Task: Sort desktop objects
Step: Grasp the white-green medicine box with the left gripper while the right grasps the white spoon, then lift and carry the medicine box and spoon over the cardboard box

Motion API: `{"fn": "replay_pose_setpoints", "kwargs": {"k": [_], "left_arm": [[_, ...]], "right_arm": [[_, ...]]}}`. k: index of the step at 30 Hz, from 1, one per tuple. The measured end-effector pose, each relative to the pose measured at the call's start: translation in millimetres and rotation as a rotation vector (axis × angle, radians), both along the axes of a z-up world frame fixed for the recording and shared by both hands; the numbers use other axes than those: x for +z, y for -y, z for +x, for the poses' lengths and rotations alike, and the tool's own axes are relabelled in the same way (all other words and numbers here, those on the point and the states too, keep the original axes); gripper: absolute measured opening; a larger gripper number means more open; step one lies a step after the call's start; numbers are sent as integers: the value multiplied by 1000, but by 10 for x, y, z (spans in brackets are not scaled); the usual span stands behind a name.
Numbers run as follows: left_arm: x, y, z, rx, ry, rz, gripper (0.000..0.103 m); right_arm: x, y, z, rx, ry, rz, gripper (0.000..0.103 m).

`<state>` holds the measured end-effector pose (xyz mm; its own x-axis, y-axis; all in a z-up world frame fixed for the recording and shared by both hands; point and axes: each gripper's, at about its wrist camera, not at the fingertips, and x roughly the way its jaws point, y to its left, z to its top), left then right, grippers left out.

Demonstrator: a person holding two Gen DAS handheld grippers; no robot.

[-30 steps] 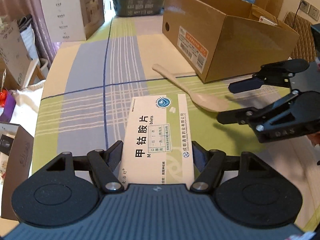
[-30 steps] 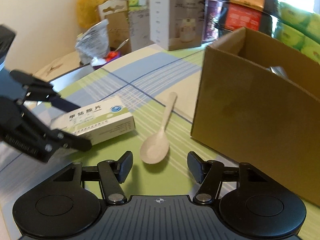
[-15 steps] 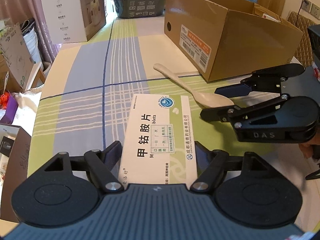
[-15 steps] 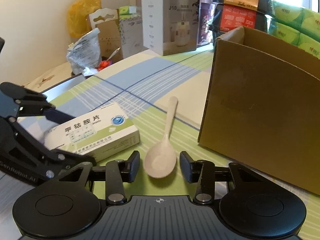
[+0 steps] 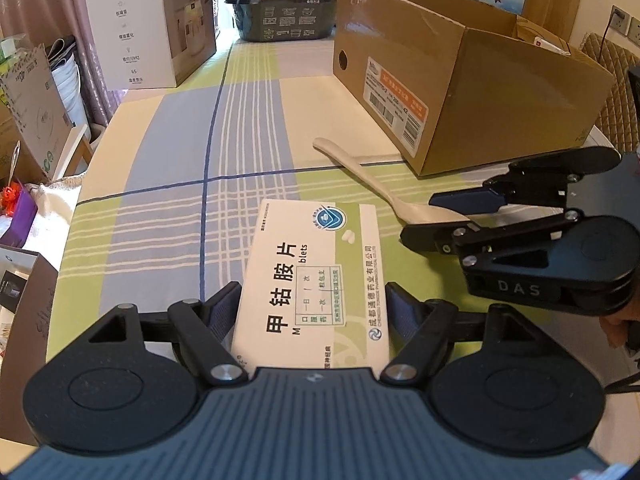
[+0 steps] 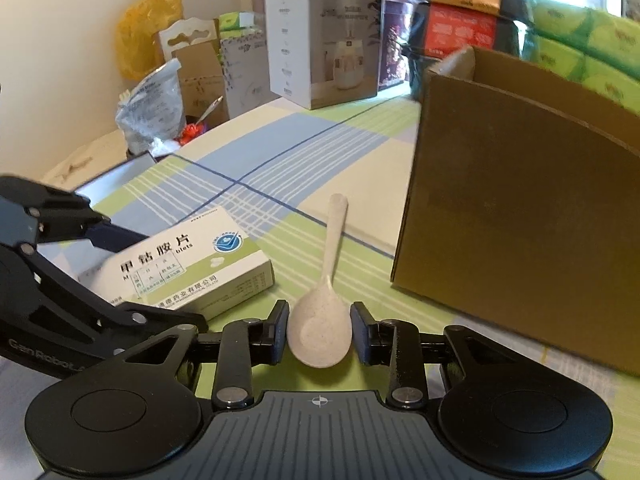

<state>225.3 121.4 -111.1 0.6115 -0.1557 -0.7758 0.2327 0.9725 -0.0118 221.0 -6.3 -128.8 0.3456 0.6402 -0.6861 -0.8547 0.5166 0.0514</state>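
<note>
— Left gripper (image 5: 312, 312) first: status?
— Jaws sat either side of the medicine box (image 5: 316, 280), pads at its near end, clamped on it. Box lay flat on the plaid tablecloth (image 5: 168, 184).
— Right gripper (image 6: 319, 330)?
— Pads flanked the bowl of the pale spoon (image 6: 322, 320), v. close on both sides; couldn't tell if they actually pinched it. Spoon lay on the cloth, handle pointing far, just right of the medicine box.
— Containers?
— Big open cardboard box (image 5: 460, 80), far right, near the spoon handle but not touching. Contents mostly hidden by its walls; only a white-and-red corner peeked over the far rim in left wrist view. Dark crate (image 5: 280, 20) at far end, insides not visible.
— Anything else unclear?
— White appliance carton (image 5: 148, 28) far left, shut. Clutter off the table's left edge was cut off and too small to ID. Bit of a hand (image 5: 620, 320) showed at right edge, behind the right gripper.
</note>
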Motion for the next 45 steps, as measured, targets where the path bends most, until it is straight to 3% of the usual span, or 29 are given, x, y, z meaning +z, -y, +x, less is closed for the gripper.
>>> {"fn": "replay_pose_setpoints", "kwargs": {"k": [3, 8, 10, 12, 26, 45], "left_arm": [[-15, 5, 1, 0, -2, 5, 74], [-27, 2, 5, 10, 3, 2, 76], [-30, 7, 13, 13, 4, 1, 76], [-31, 17, 20, 12, 4, 4, 76], [6, 110, 5, 56, 3, 52, 67], [506, 243, -394, 98, 40, 48, 67]], "right_arm": [[-7, 23, -22, 3, 11, 6, 38], [-12, 32, -34, -7, 14, 8, 39], [-10, 37, -37, -12, 14, 9, 38], [-9, 34, -38, -12, 22, 5, 28], [62, 79, -103, -15, 75, -51, 27], [391, 665, -599, -11, 130, -54, 25]]}}
